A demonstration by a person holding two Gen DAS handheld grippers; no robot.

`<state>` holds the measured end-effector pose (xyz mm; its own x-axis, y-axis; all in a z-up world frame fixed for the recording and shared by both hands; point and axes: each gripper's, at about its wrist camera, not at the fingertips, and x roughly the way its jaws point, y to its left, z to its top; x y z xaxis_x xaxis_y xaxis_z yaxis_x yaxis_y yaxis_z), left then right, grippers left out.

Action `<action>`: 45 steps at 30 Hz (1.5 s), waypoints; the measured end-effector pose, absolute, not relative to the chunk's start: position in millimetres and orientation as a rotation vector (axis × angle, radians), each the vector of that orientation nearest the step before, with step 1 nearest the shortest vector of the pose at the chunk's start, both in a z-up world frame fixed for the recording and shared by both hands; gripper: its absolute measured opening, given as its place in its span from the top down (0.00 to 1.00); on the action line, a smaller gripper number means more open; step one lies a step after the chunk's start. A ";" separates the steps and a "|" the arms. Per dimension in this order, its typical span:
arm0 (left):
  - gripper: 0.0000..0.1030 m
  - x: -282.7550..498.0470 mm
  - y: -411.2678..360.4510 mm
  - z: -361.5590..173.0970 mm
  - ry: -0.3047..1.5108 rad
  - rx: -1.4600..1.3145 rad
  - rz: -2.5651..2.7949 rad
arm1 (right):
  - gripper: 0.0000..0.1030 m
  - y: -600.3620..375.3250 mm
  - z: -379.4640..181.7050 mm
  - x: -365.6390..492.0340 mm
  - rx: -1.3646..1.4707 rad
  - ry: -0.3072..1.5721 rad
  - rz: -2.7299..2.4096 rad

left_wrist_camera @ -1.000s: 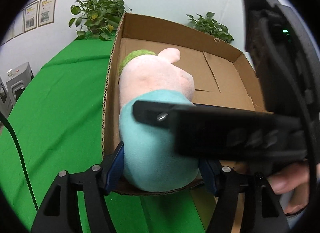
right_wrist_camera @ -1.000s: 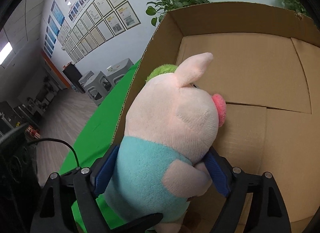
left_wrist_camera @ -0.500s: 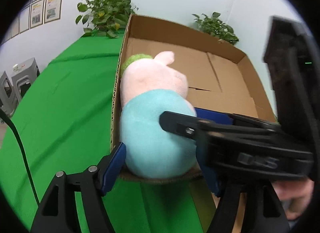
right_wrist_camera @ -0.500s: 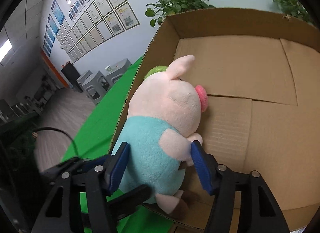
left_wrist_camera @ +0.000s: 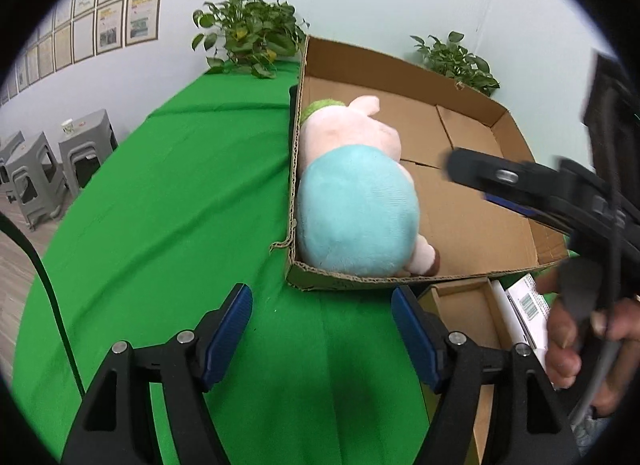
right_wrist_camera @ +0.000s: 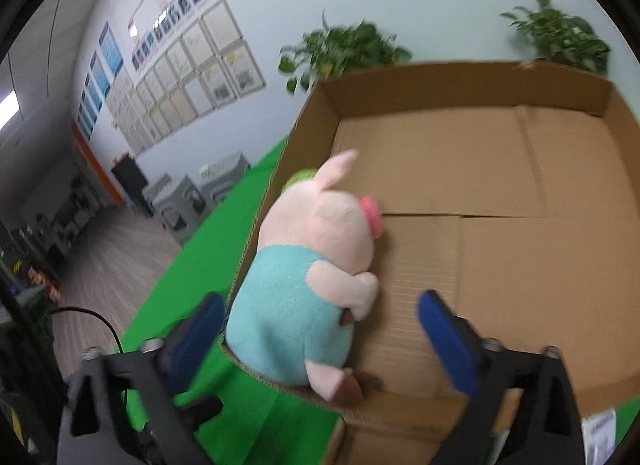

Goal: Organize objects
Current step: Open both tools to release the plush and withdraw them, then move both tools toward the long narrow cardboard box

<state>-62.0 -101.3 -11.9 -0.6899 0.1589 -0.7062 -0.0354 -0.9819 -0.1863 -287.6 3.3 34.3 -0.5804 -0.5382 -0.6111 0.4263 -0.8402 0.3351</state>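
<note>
Plush pig lies in the box, tucked into the near left corner, back against the left wall, snout toward the box floor. Teal body nearest the cameras, one foot touching the front wall.

Left claw wide, nothing between its blue pads, held over the green worktop just short of the box front.

Right claw wide too, holding nothing; left pad outside the box wall, right pad over the box floor, pig between them but apart from both.

Smaller box sits against the big one's front. Plants behind.
</note>
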 end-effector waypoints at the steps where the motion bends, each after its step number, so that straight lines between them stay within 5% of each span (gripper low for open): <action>1: 0.31 -57.1 -99.8 -9.0 -0.228 -1.175 2.798 | 0.00 14.7 39.0 -278.8 0.982 -0.216 -2.400; 9: 0.21 -1.6 -55.5 35.1 0.020 -0.872 3.044 | 0.00 97.2 45.1 -164.5 0.942 -0.244 -2.492; 24: 0.21 32.5 -12.7 59.8 -0.028 -0.686 2.958 | 0.01 162.5 78.9 -35.4 0.824 -0.070 -2.780; 30: 0.21 30.1 -1.2 42.3 -0.037 -0.738 2.900 | 0.08 167.9 76.0 -25.9 0.855 -0.038 -2.791; 33: 0.21 30.3 1.2 36.0 -0.047 -0.758 2.891 | 0.22 172.4 72.6 -20.9 0.861 -0.036 -2.794; 35: 0.22 30.8 1.8 33.2 -0.055 -0.774 2.902 | 0.45 173.8 69.3 -19.8 0.878 -0.022 -2.791; 37: 0.35 30.5 0.7 31.0 -0.075 -0.787 2.909 | 0.63 172.5 65.3 -21.4 0.890 -0.002 -2.785; 39: 0.93 27.5 2.7 28.4 -0.053 -0.819 2.912 | 0.74 173.2 63.2 -21.6 0.882 0.004 -2.769; 40: 0.97 26.0 3.2 27.0 -0.049 -0.835 2.920 | 0.75 174.3 62.4 -21.0 0.876 0.010 -2.783; 43: 0.97 22.6 1.6 25.0 -0.093 -0.852 2.874 | 0.74 179.0 59.4 -23.4 0.883 -0.002 -2.793; 44: 0.93 21.5 2.2 25.1 -0.093 -0.845 2.879 | 0.66 181.3 58.8 -24.8 0.885 -0.013 -2.794; 45: 0.68 20.2 3.9 24.6 -0.074 -0.845 2.897 | 0.56 183.1 57.9 -26.4 0.894 -0.017 -2.803</action>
<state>20.2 3.9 24.6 -0.8362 0.1312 -0.5324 -0.1037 -0.9913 -0.0814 -26.4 183.1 57.9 -0.7973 -0.1925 -0.5721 0.1857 -0.9800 0.0711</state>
